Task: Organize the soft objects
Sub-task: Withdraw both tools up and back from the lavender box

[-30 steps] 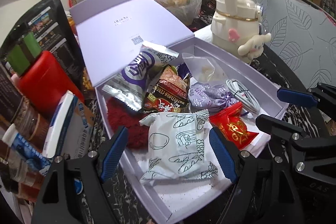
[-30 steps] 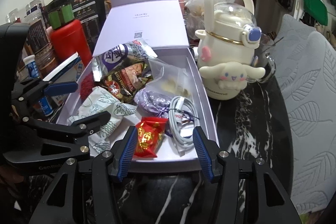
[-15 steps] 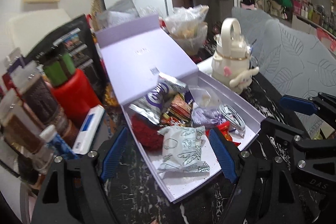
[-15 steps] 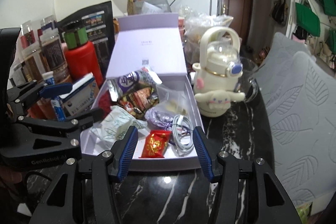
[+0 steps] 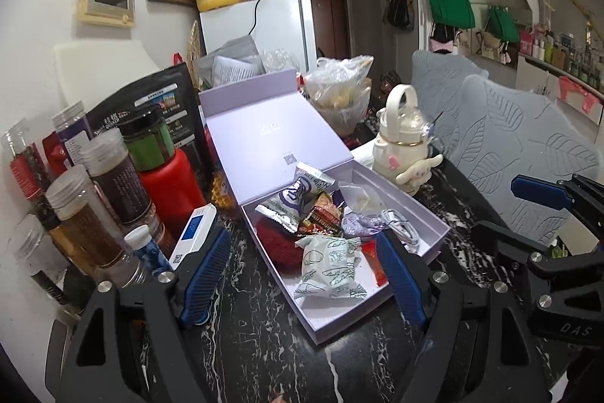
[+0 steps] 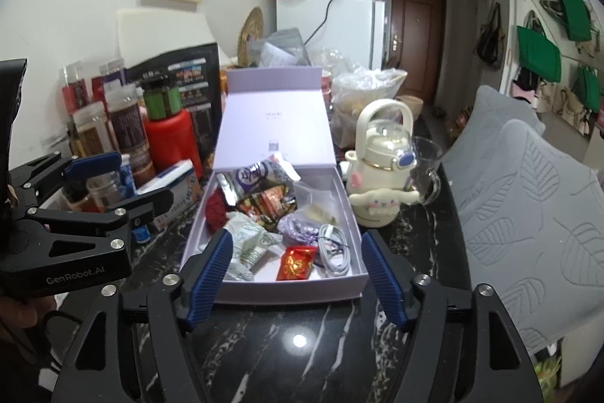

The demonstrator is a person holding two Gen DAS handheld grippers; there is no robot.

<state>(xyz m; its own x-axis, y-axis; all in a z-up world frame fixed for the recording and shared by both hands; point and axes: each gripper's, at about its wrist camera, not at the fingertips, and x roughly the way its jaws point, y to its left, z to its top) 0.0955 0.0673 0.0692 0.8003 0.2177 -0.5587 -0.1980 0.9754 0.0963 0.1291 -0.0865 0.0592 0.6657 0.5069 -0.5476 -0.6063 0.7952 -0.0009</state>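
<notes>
An open lilac box [image 5: 434, 227] [image 6: 351, 284] with its lid raised stands on the black marble table. Inside lie a white printed pouch [image 5: 330, 267] [image 6: 251, 244], a red packet [image 6: 296, 261], a purple sachet [image 5: 358, 223] [image 6: 298, 227], a white cable [image 6: 334, 248], snack bags [image 5: 298, 197] [image 6: 260, 176] and a red knitted piece [image 5: 273, 244] [image 6: 216, 208]. My left gripper [image 5: 305, 280] is open and empty, held back above the box's near left corner. My right gripper [image 6: 294, 284] is open and empty in front of the box's near wall.
A cream character bottle [image 5: 404, 153] [image 6: 383, 176] stands right of the box. Jars, a red flask [image 5: 170, 189] [image 6: 168, 142] and a blue-white carton [image 5: 192, 231] crowd the left side. A grey leaf-patterned cushion [image 6: 528, 214] lies at right. A fridge [image 6: 328, 25] stands behind.
Both grippers have pulled back and up from the box, so it looks smaller. Both stay open and empty. The box contents have not moved.
</notes>
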